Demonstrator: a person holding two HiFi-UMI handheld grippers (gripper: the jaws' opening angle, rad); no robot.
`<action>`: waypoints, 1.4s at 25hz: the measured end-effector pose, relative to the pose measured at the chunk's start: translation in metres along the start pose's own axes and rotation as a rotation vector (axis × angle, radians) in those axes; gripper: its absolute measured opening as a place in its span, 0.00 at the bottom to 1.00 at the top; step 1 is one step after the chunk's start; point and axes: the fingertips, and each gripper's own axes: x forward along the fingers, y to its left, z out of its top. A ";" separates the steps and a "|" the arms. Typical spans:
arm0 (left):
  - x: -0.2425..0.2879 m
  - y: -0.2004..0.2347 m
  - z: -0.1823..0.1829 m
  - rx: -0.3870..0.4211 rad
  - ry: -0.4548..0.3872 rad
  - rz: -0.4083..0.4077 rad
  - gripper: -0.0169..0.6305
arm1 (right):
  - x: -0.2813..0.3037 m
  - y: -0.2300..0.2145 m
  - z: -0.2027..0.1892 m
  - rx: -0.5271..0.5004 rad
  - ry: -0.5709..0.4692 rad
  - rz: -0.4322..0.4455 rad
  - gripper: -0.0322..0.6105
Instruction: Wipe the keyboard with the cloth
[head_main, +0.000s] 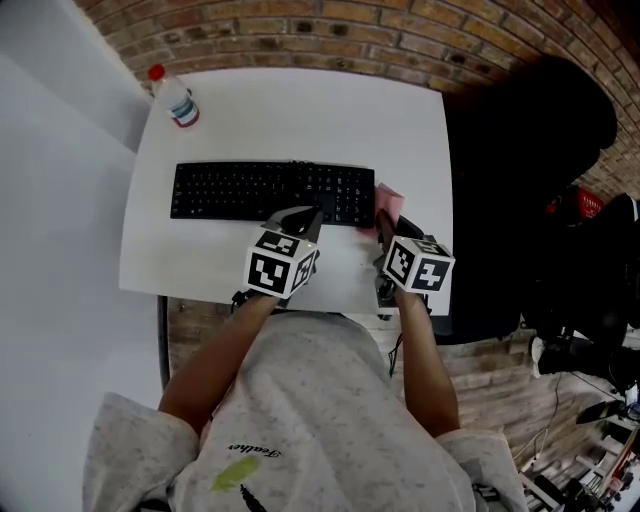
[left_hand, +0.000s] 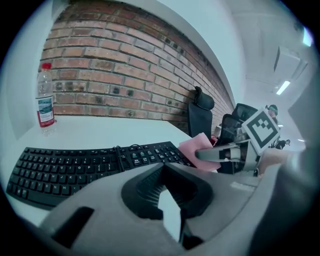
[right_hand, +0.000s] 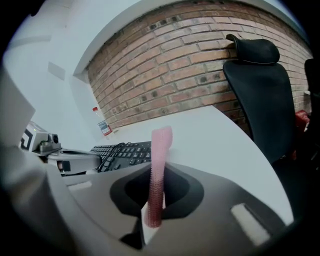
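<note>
A black keyboard (head_main: 260, 190) lies across the middle of the white table (head_main: 300, 110). My right gripper (head_main: 383, 222) is shut on a pink cloth (head_main: 390, 203), held just off the keyboard's right end. In the right gripper view the cloth (right_hand: 160, 165) stands up edge-on between the jaws of my right gripper (right_hand: 160, 172), with the keyboard (right_hand: 122, 150) to the left. My left gripper (head_main: 300, 215) hovers at the keyboard's front edge, jaws together and holding nothing. The left gripper view shows my left gripper (left_hand: 162, 169), the keyboard (left_hand: 75, 165) and the cloth (left_hand: 197, 147).
A clear water bottle (head_main: 178, 100) with a red cap stands at the table's far left corner. A black office chair (head_main: 530, 150) sits right of the table. A brick wall runs behind the table. The table's right edge lies close beside the cloth.
</note>
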 end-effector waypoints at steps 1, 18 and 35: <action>0.000 0.001 0.001 -0.004 -0.002 0.006 0.01 | 0.001 0.000 0.001 0.003 0.002 0.007 0.09; 0.009 0.026 0.012 -0.074 -0.014 0.108 0.01 | 0.028 -0.008 0.034 0.021 0.030 0.096 0.09; 0.015 0.039 0.026 -0.114 -0.051 0.211 0.01 | 0.056 -0.018 0.065 -0.065 0.049 0.175 0.09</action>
